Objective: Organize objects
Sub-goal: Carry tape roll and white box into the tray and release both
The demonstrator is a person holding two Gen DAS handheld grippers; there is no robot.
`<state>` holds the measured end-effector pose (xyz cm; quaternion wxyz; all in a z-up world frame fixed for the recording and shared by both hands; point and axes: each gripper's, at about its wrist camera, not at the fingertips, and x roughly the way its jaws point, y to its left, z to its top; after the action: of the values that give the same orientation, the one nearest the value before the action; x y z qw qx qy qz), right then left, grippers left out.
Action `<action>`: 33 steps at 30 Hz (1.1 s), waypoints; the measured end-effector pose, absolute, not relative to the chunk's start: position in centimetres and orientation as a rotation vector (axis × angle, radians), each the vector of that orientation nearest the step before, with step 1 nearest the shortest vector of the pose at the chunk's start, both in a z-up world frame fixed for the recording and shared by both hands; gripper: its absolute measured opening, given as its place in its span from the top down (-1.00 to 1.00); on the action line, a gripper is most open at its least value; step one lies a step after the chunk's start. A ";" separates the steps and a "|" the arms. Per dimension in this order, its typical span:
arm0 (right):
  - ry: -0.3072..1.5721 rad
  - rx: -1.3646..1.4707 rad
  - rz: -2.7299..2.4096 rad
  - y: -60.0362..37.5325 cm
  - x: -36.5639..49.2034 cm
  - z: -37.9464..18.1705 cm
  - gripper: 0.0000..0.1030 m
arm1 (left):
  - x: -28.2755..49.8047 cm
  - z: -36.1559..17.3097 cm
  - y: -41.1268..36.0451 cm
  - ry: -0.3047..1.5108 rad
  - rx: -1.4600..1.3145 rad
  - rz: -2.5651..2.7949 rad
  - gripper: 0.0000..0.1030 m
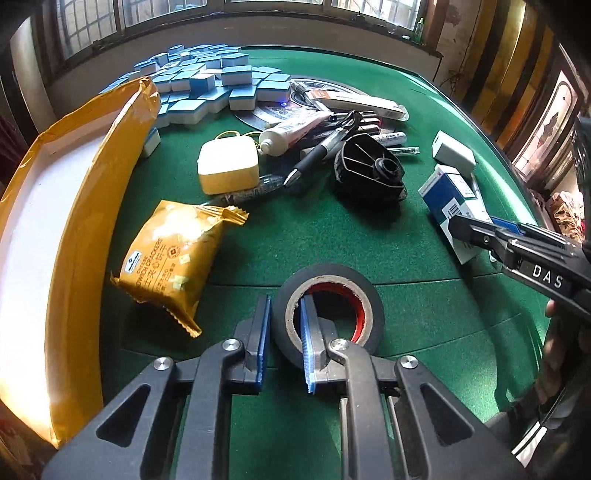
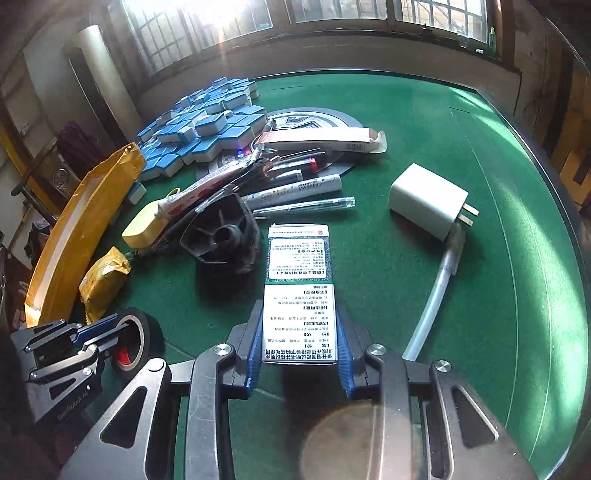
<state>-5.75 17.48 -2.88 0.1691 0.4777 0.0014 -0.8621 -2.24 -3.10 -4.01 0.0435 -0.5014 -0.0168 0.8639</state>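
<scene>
green table (image 1: 314, 236); left gripper (image 1: 284, 325) pinches tape roll (image 1: 328, 280); right gripper (image 2: 299, 347) clamps box (image 2: 299, 295)

Daylight from the rear windows (image 2: 207, 22) flares white, edges bow with fisheye distortion, corners fall dark.

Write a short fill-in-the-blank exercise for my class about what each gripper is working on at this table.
1. The left gripper has one finger inside the hole of the black ____ roll.
2. The right gripper has its jaws on either side of a printed ____.
3. The table has a ____ surface.
4. The white charger lies ____ the grippers' reach points, untouched.

Missing words: tape; box; green; beyond
</scene>
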 end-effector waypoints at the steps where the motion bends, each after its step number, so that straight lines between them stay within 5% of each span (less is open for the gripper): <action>1: 0.006 1.352 -2.463 17.5 -5.2 -2.8 0.42 | -2.1 -4.0 -3.2 -0.059 -1.528 2.641 0.75; 12: -0.067 1.187 -2.416 13.3 -1.0 0.5 0.41 | 1.0 0.1 -5.8 -0.203 -1.441 2.678 0.75; 21: 0.047 1.029 -2.215 1.3 0.5 3.7 0.41 | 3.8 6.0 -17.4 -0.356 -1.357 2.894 0.75; 33: 0.215 1.152 -1.966 -13.2 0.9 -0.6 0.41 | 2.2 1.1 -27.6 -0.495 -1.542 3.021 0.75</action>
<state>0.89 -13.21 -0.64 0.4136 0.4584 0.0854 -0.7820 2.16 -27.59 1.06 -0.1425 -0.4453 -0.1431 0.8723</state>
